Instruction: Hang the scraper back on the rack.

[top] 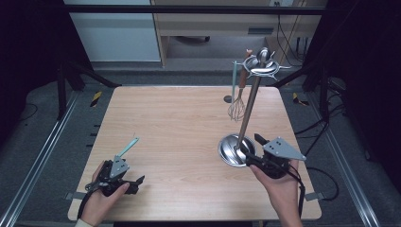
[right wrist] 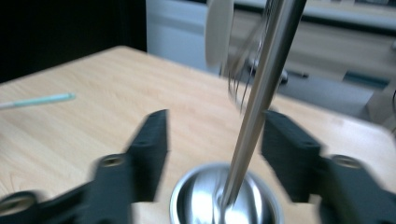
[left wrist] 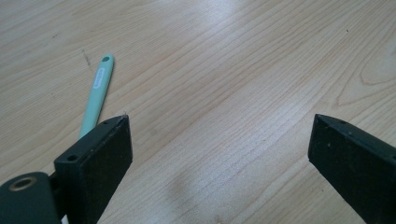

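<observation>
Blurring smears right gripper (right wrist: 212, 154), jaws apart around stand pole (right wrist: 261, 98), no contact. Left gripper (left wrist: 219, 154) open; mint spatula (left wrist: 95, 93) partly hidden behind its jaw.

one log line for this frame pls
right tool: open astride steel utensil stand pole | left tool: open, empty | mint-green handled utensil: on table

my two grippers are black, each topped with a grey three-cornered plate. the left gripper (top: 124, 181) and right gripper (top: 251, 150) have blocky black jaws with small screw holes. black cables trail back along my wrists.
</observation>
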A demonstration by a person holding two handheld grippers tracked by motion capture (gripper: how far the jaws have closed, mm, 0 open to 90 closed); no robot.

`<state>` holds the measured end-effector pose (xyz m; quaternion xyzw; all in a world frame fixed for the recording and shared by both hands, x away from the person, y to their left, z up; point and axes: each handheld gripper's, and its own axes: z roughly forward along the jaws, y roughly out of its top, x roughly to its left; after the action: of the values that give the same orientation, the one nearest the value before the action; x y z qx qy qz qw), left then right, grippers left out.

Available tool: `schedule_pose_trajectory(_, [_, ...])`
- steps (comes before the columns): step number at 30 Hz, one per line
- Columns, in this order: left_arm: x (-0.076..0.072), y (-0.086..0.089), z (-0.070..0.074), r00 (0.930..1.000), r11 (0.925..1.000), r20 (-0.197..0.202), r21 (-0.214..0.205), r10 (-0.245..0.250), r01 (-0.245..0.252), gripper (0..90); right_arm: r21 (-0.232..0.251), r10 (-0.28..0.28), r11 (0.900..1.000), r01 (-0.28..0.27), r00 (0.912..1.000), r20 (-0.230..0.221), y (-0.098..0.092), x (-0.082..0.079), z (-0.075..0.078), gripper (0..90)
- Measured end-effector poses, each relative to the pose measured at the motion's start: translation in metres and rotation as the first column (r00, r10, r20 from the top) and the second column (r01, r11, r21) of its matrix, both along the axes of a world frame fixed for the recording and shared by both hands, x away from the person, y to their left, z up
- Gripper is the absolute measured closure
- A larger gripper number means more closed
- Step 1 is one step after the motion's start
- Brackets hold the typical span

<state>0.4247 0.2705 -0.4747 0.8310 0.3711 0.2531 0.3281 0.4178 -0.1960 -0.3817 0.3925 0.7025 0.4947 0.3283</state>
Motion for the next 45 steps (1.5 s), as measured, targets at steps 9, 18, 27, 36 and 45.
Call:
schedule_pose_trajectory(9, [0.004, 0.019, 0.007, 0.9993, 0.9994, 0.013, -0.007, 0.034, -0.034, 6.9, 0.009, -0.054, 0.9984, 0.055, 0.9908, -0.124, -0.003, 0.003, -0.062, 26.1])
schedule_pose_trajectory(18, [0.027, 0.057, 0.028, 0.9960, 0.9950, 0.027, -0.056, 0.085, -0.083, 9.4, -0.036, -0.097, 0.9952, 0.091, 0.9788, -0.181, -0.016, 0.002, -0.079, 24.5])
schedule_pose_trajectory(27, [0.061, 0.070, 0.046, 0.9976, 0.9980, -0.029, -0.005, 0.063, -0.063, 43.0, -0.081, -0.111, 0.9920, 0.096, 0.9728, -0.203, -0.015, 0.003, -0.086, 21.5])
schedule_pose_trajectory(36, [0.093, 0.059, 0.044, 0.9963, 0.9963, -0.067, 0.070, 0.053, -0.049, 78.2, -0.079, -0.128, 0.9905, 0.113, 0.9673, -0.219, -0.018, 0.002, -0.086, 23.3])
schedule_pose_trajectory(45, [0.109, 0.059, 0.032, 0.9918, 0.9940, -0.095, 0.076, 0.085, -0.078, 90.0, -0.080, -0.135, 0.9895, 0.120, 0.9667, -0.217, -0.020, 0.003, -0.087, 24.4])
